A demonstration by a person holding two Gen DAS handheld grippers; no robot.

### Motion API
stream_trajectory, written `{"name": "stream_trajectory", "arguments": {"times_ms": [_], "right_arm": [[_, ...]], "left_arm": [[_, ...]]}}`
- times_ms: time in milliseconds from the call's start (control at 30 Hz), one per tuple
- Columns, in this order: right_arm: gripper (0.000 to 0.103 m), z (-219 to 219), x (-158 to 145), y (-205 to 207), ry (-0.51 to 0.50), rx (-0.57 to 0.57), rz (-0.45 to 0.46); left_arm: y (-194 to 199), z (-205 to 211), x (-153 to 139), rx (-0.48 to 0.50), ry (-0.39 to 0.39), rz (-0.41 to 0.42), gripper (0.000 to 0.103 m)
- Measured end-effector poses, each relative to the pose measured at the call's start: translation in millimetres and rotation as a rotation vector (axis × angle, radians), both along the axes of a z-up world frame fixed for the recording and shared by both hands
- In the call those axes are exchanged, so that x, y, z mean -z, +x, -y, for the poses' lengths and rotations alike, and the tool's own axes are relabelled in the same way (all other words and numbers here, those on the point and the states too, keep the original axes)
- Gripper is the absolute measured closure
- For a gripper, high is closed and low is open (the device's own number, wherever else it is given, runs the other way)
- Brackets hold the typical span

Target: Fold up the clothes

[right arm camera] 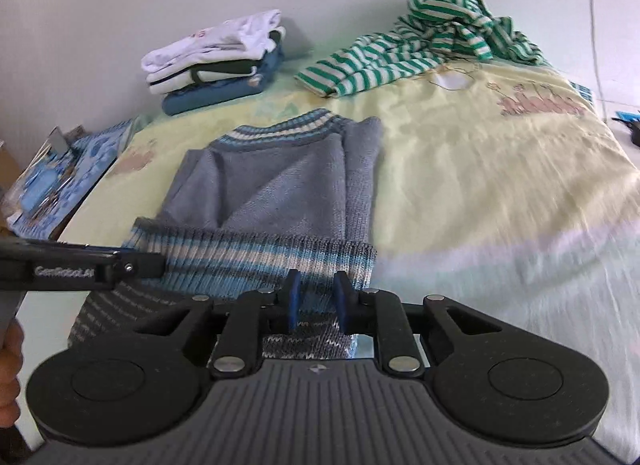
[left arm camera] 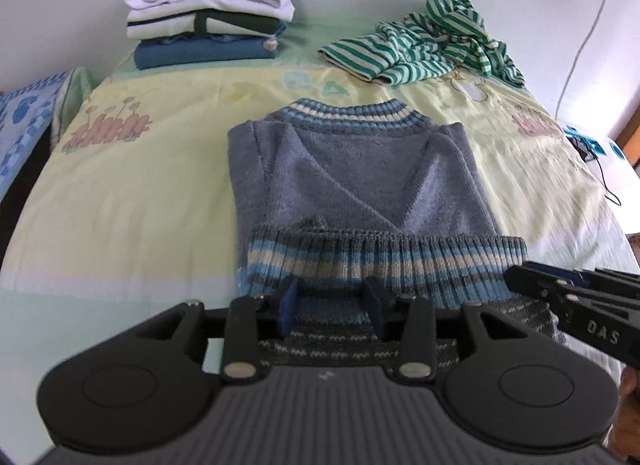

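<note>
A grey-blue knit sweater [left arm camera: 352, 169] lies on the bed, sleeves folded across its body, striped collar at the far end. Its striped ribbed hem [left arm camera: 380, 261] is lifted and curled toward the collar. My left gripper [left arm camera: 334, 305] holds the hem's left part between its blue pads, with the jaws partly apart around the thick fabric. My right gripper [right arm camera: 316, 299] is shut on the hem [right arm camera: 256, 261] near its right end; it shows in the left wrist view [left arm camera: 516, 277]. The sweater [right arm camera: 280, 185] lies centre-left in the right wrist view.
A stack of folded clothes [left arm camera: 212, 17] sits at the far left by the wall. A crumpled green-and-white striped garment [left arm camera: 432, 41] lies at the far right. The yellow printed bedsheet [left arm camera: 140, 185] covers the bed. A blue patterned pillow [left arm camera: 24, 125] lies off the left edge.
</note>
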State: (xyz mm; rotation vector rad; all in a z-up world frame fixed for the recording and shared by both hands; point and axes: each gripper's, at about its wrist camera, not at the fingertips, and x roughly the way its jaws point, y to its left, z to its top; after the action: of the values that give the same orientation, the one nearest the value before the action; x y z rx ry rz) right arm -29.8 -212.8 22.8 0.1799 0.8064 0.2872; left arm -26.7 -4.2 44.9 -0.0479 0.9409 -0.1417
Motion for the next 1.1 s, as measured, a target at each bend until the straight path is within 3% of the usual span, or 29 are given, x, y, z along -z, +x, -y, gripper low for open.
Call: {"name": "stream_trajectory", "arguments": {"times_ms": [333, 467, 667, 800, 1100], "right_arm": [[0.084, -15, 2, 1, -0.056, 0.099, -0.002], [0.082, -25, 1, 0, -0.100, 0.133, 0.000], [0.080, -28, 1, 2, -0.116, 0.158, -0.003], [0.079, -30, 1, 6, -0.129, 0.139, -0.005], [0.079, -20, 3, 14, -0.089, 0.085, -0.019]], "left_arm": [[15, -13, -2, 0.070, -0.028, -0.019, 0.049], [26, -18, 0, 0.044, 0.017, -0.011, 0.020], [33, -24, 10, 0.053, -0.017, -0.033, 0.019], [35, -24, 16, 0.039, -0.004, -0.029, 0.009], [36, -32, 24, -0.005, -0.061, -0.050, 0.009]]}}
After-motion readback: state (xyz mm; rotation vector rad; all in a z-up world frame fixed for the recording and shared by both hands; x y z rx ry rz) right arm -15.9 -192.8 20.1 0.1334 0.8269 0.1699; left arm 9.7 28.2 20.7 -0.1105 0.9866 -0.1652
